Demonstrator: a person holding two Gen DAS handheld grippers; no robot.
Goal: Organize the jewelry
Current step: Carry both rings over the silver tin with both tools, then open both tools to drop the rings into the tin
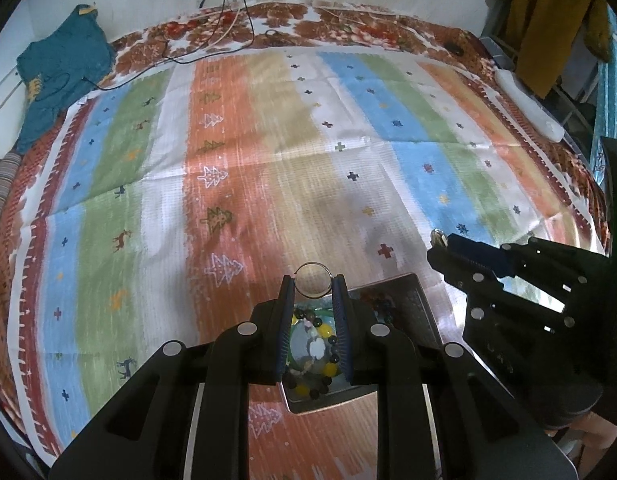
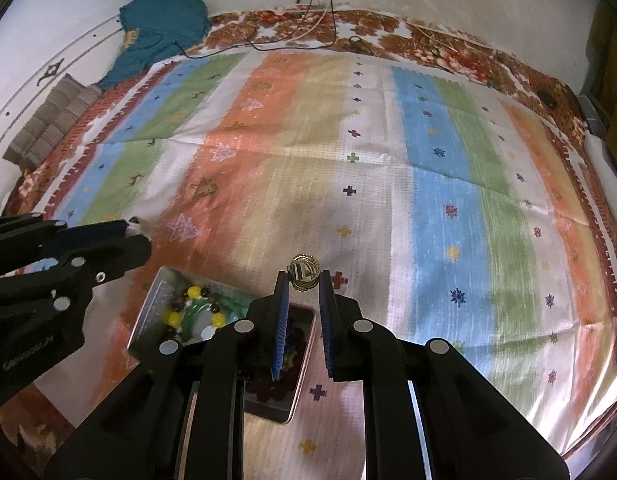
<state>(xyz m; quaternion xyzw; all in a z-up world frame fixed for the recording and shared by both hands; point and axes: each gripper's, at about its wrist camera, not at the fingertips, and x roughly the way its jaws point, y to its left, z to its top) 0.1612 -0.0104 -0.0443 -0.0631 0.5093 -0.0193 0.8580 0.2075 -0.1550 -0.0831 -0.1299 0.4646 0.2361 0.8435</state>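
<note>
My left gripper (image 1: pixel 313 285) is shut on a thin silver ring (image 1: pixel 313 279), pinched between its blue pads above a metal tray (image 1: pixel 412 300). That tray holds bead bracelets (image 1: pixel 312 344) with yellow, dark and green beads. My right gripper (image 2: pixel 304 278) is shut on a chunky gold ring (image 2: pixel 305 273), held over the striped cloth (image 2: pixel 388 184) just past the tray (image 2: pixel 148 312). In the left wrist view the right gripper (image 1: pixel 439 240) shows at the right with the gold ring (image 1: pixel 438 237) at its tips. The right wrist view catches the left gripper (image 2: pixel 134 226) at the left edge.
The striped cloth (image 1: pixel 268 140) with tree and cross patterns covers a bed with a floral blanket (image 1: pixel 348 28). A teal garment (image 1: pixel 64 68) lies at the far left corner, with cables (image 1: pixel 228 36) along the far edge. A white object (image 1: pixel 528 108) rests at the right side.
</note>
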